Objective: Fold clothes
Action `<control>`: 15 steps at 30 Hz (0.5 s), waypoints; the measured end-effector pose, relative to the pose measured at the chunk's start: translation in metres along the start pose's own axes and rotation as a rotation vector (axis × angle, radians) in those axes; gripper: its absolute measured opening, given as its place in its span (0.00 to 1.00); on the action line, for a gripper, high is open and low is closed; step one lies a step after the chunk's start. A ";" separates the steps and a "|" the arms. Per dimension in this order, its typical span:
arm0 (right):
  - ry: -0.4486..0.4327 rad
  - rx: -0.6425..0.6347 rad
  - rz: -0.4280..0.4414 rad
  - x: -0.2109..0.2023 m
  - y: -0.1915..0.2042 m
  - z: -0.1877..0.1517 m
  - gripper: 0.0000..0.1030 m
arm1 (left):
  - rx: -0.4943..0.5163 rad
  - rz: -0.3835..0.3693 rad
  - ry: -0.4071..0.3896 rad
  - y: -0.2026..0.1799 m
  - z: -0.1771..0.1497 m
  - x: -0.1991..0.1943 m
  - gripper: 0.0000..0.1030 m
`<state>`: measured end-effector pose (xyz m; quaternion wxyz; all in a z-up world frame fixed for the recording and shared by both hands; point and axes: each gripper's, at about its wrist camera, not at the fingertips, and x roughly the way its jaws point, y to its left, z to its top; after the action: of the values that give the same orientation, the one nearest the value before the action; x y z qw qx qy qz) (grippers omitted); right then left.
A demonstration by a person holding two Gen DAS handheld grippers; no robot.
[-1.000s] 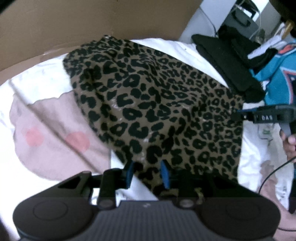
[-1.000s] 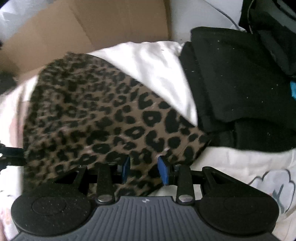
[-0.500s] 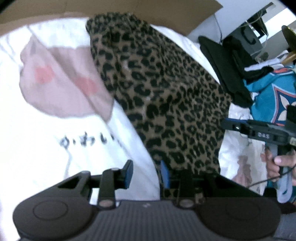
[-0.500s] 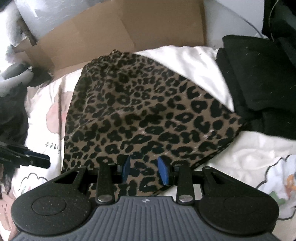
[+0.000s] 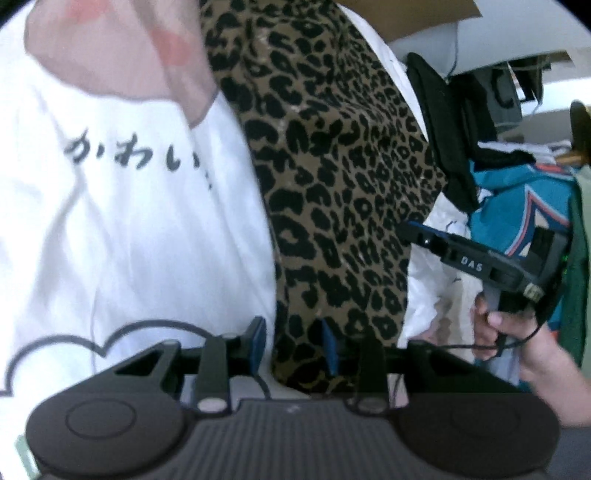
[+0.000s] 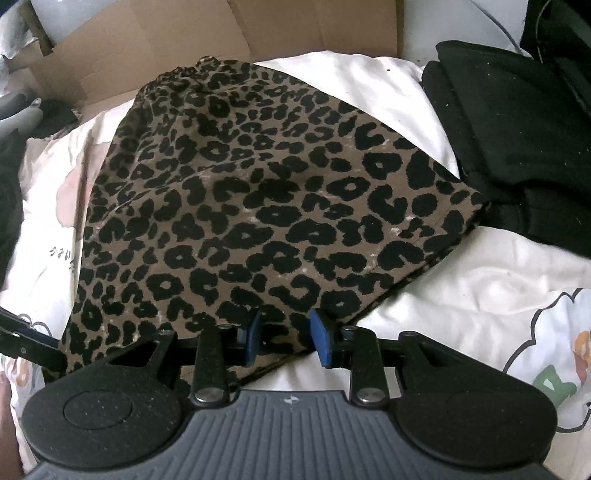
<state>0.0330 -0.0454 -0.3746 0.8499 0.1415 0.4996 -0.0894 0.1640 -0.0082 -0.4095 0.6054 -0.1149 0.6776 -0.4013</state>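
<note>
A leopard-print garment (image 5: pixel 332 166) lies spread flat on white bedding (image 5: pixel 129 240). My left gripper (image 5: pixel 293 345) is open over its near left corner, and the garment's left edge runs between the two blue pads without being pinched. In the right wrist view the same garment (image 6: pixel 258 206) fills the middle. My right gripper (image 6: pixel 284 336) sits at its near hem, jaws closing, with the hem between the pads but a gap still showing. From the left wrist view, the right gripper (image 5: pixel 404 229) is seen at the garment's right edge, held by a hand (image 5: pixel 517 332).
A pile of black clothes (image 6: pixel 517 129) lies at the garment's far right corner. A teal garment (image 5: pixel 517 206) is beyond that. Brown cardboard (image 6: pixel 221 33) stands behind the bed. The bedding (image 6: pixel 461 302) carries cartoon prints and writing. The left gripper's fingers (image 6: pixel 29 339) show at the left edge.
The left gripper sank and rolled, shifting from over the garment's corner to straddling its left edge. The right gripper drew back, so more of the garment shows, and its pads narrowed a little.
</note>
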 end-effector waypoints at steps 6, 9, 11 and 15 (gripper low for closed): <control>-0.002 0.005 0.008 0.000 -0.002 -0.001 0.34 | -0.031 -0.070 -0.008 0.001 -0.007 -0.007 0.09; -0.002 0.003 0.009 -0.001 -0.002 -0.001 0.34 | -0.051 -0.074 -0.018 0.004 -0.007 -0.009 0.09; -0.001 0.007 0.010 0.000 -0.002 -0.001 0.34 | -0.064 -0.061 -0.014 0.007 -0.007 -0.007 0.12; -0.001 0.010 0.009 0.000 -0.002 -0.001 0.35 | -0.096 -0.070 -0.007 0.011 -0.009 0.004 0.32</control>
<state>0.0312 -0.0470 -0.3754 0.8498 0.1481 0.4981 -0.0881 0.1586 0.0000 -0.4199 0.5870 -0.1689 0.6895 -0.3891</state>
